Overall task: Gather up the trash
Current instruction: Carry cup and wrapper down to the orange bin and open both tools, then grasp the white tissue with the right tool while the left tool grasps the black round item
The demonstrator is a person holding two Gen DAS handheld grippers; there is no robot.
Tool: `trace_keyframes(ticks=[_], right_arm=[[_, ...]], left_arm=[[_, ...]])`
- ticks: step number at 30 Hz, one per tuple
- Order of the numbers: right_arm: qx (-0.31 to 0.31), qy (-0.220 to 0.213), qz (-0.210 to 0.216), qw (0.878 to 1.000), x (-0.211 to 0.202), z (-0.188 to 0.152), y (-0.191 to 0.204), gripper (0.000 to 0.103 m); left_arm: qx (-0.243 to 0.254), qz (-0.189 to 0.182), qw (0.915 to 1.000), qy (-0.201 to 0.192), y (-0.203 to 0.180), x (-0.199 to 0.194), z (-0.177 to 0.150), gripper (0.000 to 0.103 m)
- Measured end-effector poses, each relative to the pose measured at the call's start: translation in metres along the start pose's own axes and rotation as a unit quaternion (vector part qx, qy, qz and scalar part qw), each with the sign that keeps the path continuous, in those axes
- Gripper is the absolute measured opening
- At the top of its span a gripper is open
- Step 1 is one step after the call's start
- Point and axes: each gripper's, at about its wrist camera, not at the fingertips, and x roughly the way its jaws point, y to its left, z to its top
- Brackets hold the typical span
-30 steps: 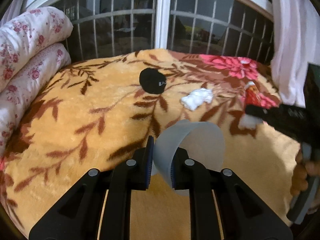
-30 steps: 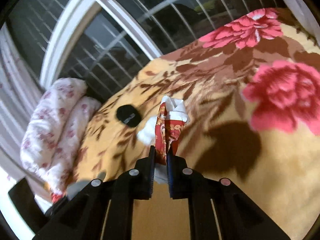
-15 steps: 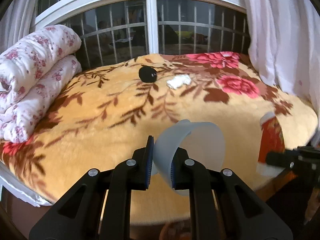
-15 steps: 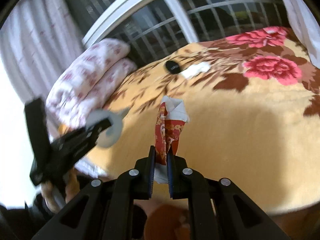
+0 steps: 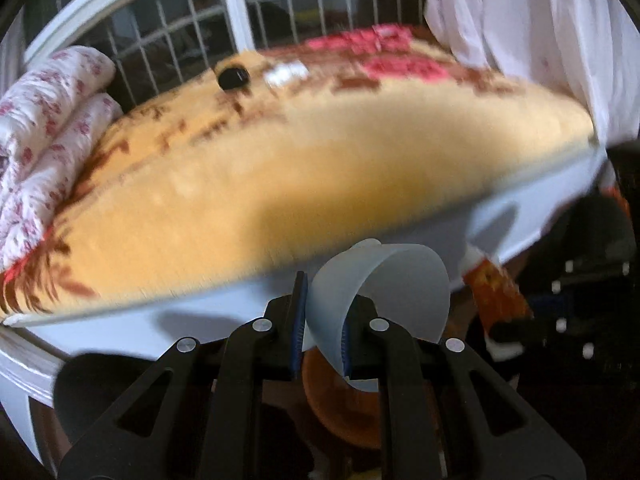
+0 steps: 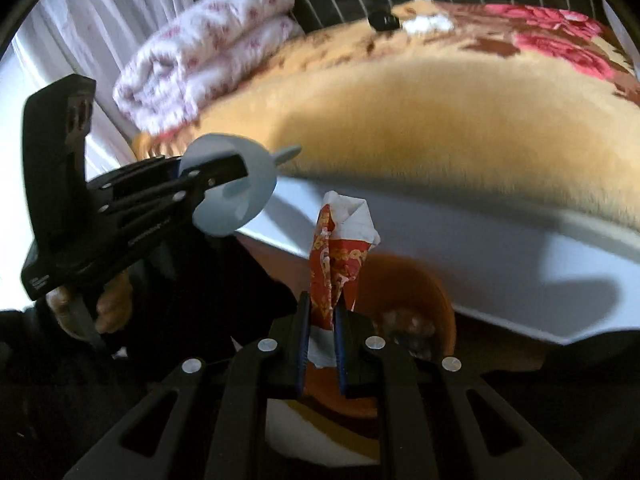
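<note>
My left gripper [image 5: 322, 320] is shut on a translucent white plastic cup [image 5: 384, 292], held off the bed's near edge above a brown round bin [image 5: 340, 404]. It also shows in the right wrist view [image 6: 208, 184] with the cup [image 6: 240, 196]. My right gripper [image 6: 322, 320] is shut on a red and white wrapper [image 6: 340, 256], held over the brown bin [image 6: 416, 292]. The wrapper shows at the right of the left wrist view [image 5: 496, 292]. A black round object [image 5: 234, 76] and a white crumpled tissue [image 5: 286, 74] lie far back on the bed.
The bed has a yellow floral blanket [image 5: 280, 160] over a white sheet edge [image 5: 500, 220]. Folded floral quilts [image 5: 44, 120] lie at the left. A barred window [image 5: 240, 24] and a white curtain [image 5: 540, 40] stand behind.
Both grippers pulled back and down off the bed with their trash. The view now looks over the bed's near edge, and the brown bin has come into sight below.
</note>
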Motion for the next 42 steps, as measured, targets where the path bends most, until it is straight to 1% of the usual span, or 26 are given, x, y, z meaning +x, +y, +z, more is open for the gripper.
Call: trace_keyframes(ticks=[1, 2, 3, 4, 5, 6, 7, 8, 10, 12, 15, 18, 19, 21, 24, 25, 28, 31, 32, 33, 35, 36, 39, 42], right_arm=[[0.003, 0.018, -0.006, 1.000, 0.007, -0.001, -0.002, 0.013], [0.008, 0.029, -0.009, 1.000, 0.012, -0.002, -0.005, 0.022], [0.017, 0.044, -0.012, 0.999, 0.021, -0.003, -0.010, 0.027], [0.022, 0.056, -0.014, 0.998, 0.027, -0.004, -0.013, 0.041], [0.027, 0.068, -0.017, 0.997, 0.034, -0.005, -0.017, 0.054], [0.030, 0.073, -0.022, 0.997, 0.038, -0.006, -0.019, 0.054], [0.032, 0.080, -0.026, 0.996, 0.042, -0.008, -0.021, 0.054], [0.033, 0.084, -0.026, 0.996, 0.044, -0.008, -0.022, 0.054], [0.033, 0.081, -0.026, 0.996, 0.043, -0.007, -0.023, 0.054], [0.031, 0.075, -0.028, 0.996, 0.038, -0.004, -0.025, 0.054], [0.027, 0.053, -0.030, 0.998, 0.021, 0.008, -0.029, 0.052], [0.019, 0.016, -0.021, 0.999, -0.002, 0.031, -0.032, 0.052], [0.017, 0.000, -0.015, 1.000, -0.010, 0.042, -0.032, 0.052], [0.013, -0.029, -0.008, 0.999, -0.022, 0.067, -0.037, 0.052], [0.017, -0.062, -0.011, 0.998, -0.026, 0.108, -0.046, 0.052], [0.020, -0.070, -0.009, 0.997, -0.024, 0.119, -0.050, 0.052], [0.049, -0.093, 0.011, 0.994, -0.014, 0.164, -0.067, 0.052], [0.076, -0.113, 0.020, 0.990, 0.002, 0.210, -0.080, 0.052], [0.089, -0.122, 0.020, 0.988, 0.009, 0.228, -0.086, 0.052], [0.096, -0.127, 0.020, 0.987, 0.013, 0.238, -0.090, 0.052], [0.128, -0.138, 0.021, 0.982, 0.029, 0.270, -0.106, 0.052], [0.145, -0.142, 0.019, 0.979, 0.036, 0.285, -0.113, 0.052], [0.186, -0.146, 0.013, 0.972, 0.058, 0.320, -0.132, 0.052], [0.228, -0.139, 0.025, 0.963, 0.080, 0.347, -0.150, 0.053]], left_arm=[[0.002, -0.002, 0.9999, 0.012, -0.001, 0.004, -0.006, 0.013], [0.003, -0.007, 0.9996, 0.027, -0.001, 0.011, -0.012, 0.013], [0.006, -0.019, 0.9985, 0.050, -0.002, 0.021, -0.019, 0.014], [0.008, -0.024, 0.9977, 0.063, -0.001, 0.028, -0.023, 0.015], [0.010, -0.025, 0.9969, 0.074, -0.002, 0.035, -0.028, 0.022], [0.011, -0.023, 0.9957, 0.089, -0.002, 0.042, -0.031, 0.037], [0.008, -0.020, 0.9948, 0.099, 0.000, 0.048, -0.034, 0.043], [0.003, -0.019, 0.9946, 0.102, 0.003, 0.051, -0.035, 0.046], [-0.004, -0.023, 0.9945, 0.102, 0.007, 0.053, -0.034, 0.046], [-0.007, -0.020, 0.9951, 0.097, 0.011, 0.052, -0.032, 0.055], [-0.008, -0.013, 0.9967, 0.080, 0.017, 0.047, -0.024, 0.056], [-0.015, -0.009, 0.9985, 0.051, 0.026, 0.037, -0.007, 0.056], [-0.019, -0.008, 0.9990, 0.041, 0.030, 0.034, 0.001, 0.057], [-0.027, -0.002, 0.9995, 0.017, 0.037, 0.031, 0.016, 0.066], [-0.043, 0.008, 0.9990, -0.011, 0.051, 0.029, 0.039, 0.067], [-0.052, 0.013, 0.9984, -0.017, 0.058, 0.033, 0.052, 0.067], [-0.073, 0.022, 0.9966, -0.031, 0.076, 0.040, 0.086, 0.067], [-0.081, 0.047, 0.9946, -0.044, 0.090, 0.053, 0.121, 0.069], [-0.083, 0.052, 0.9940, -0.047, 0.094, 0.060, 0.133, 0.073], [-0.092, 0.066, 0.9923, -0.051, 0.099, 0.069, 0.146, 0.074], [-0.101, 0.079, 0.9904, -0.052, 0.106, 0.084, 0.164, 0.078], [-0.116, 0.083, 0.9886, -0.048, 0.112, 0.097, 0.175, 0.078], [-0.147, 0.082, 0.9846, -0.049, 0.130, 0.119, 0.189, 0.078], [-0.162, 0.101, 0.9807, -0.043, 0.149, 0.144, 0.196, 0.078]])
